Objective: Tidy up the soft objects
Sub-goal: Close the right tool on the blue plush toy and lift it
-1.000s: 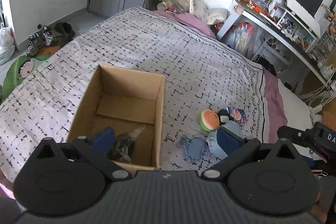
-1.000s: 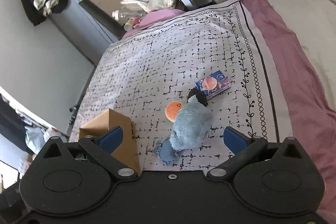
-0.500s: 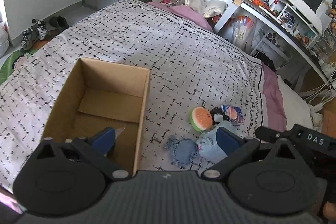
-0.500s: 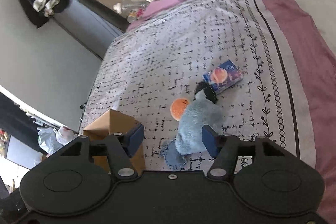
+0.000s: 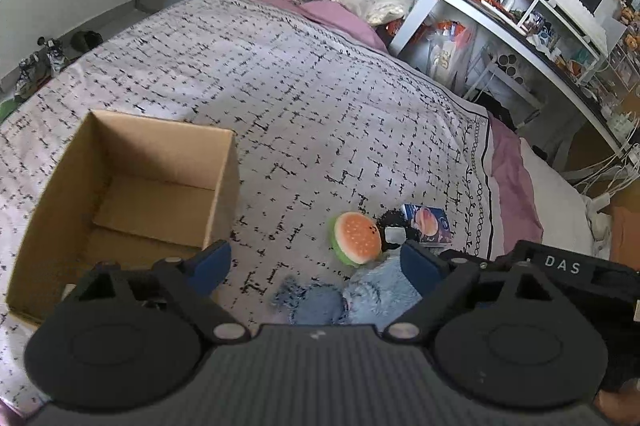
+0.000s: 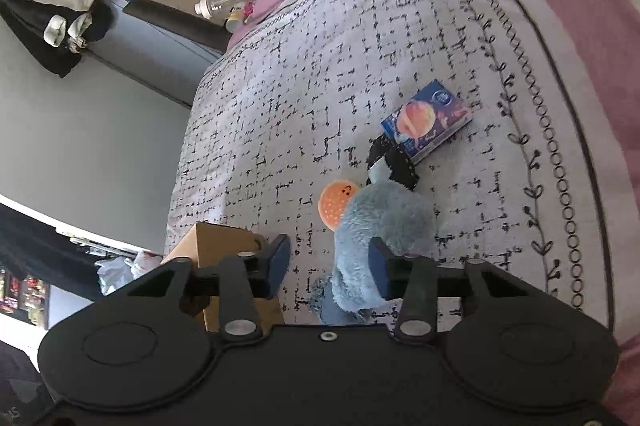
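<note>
A fluffy blue plush (image 6: pixel 384 222) lies on the patterned bedspread (image 6: pixel 400 26), with a burger-shaped soft toy (image 6: pixel 334 206) against its left side. My right gripper (image 6: pixel 328 266) hangs low over the plush's near end, jaws closing. The right pad overlaps the fur; the left pad is still apart from it. In the left wrist view the burger toy (image 5: pixel 356 238) and blue plush (image 5: pixel 360 298) sit just ahead. My left gripper (image 5: pixel 314 266) is open and closing slightly, holding nothing. An open cardboard box (image 5: pixel 132 162) stands to its left.
A blue printed packet (image 6: pixel 426 122) and a small black fuzzy item (image 6: pixel 394 162) lie just beyond the plush. The right gripper's black body (image 5: pixel 560 270) sits close on the left gripper's right. A cluttered white desk (image 5: pixel 520 14) stands past the bed's far right edge.
Both grippers sank towards the toys. The left one swung right, from over the box to the toys. The right jaws narrowed a lot around the blue plush; the left narrowed slightly.
</note>
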A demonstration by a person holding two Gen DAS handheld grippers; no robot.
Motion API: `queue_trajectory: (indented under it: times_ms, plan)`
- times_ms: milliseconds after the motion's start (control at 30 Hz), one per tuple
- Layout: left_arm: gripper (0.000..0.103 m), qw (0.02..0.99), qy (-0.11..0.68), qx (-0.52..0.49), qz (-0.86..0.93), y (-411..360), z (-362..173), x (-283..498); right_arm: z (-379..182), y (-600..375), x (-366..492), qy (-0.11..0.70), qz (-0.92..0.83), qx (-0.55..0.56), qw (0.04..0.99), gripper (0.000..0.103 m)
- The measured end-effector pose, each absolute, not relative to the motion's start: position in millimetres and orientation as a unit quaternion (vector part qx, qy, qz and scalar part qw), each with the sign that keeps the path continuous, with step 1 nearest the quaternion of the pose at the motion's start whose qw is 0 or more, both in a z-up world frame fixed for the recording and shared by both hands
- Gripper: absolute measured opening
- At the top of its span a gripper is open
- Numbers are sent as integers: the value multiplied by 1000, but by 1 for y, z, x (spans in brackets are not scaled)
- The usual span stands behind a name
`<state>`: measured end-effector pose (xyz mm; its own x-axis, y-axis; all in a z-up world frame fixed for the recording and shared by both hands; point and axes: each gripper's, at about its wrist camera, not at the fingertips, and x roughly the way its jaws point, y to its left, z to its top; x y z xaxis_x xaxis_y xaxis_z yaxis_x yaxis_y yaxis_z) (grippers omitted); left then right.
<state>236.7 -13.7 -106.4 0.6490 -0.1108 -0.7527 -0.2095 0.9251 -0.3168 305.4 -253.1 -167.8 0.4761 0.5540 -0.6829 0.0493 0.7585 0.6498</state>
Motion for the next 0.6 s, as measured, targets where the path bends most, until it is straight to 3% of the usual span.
queue_trajectory:
  times_ms: [267, 600]
  plan:
    - [77, 879, 430, -204, 21, -17, -120, 253, -182, -249, 316, 504, 149, 303, 795, 39]
    - [77, 877, 437, -201, 15, -29, -126, 261, -196, -263, 317, 522, 84, 295, 796, 43]
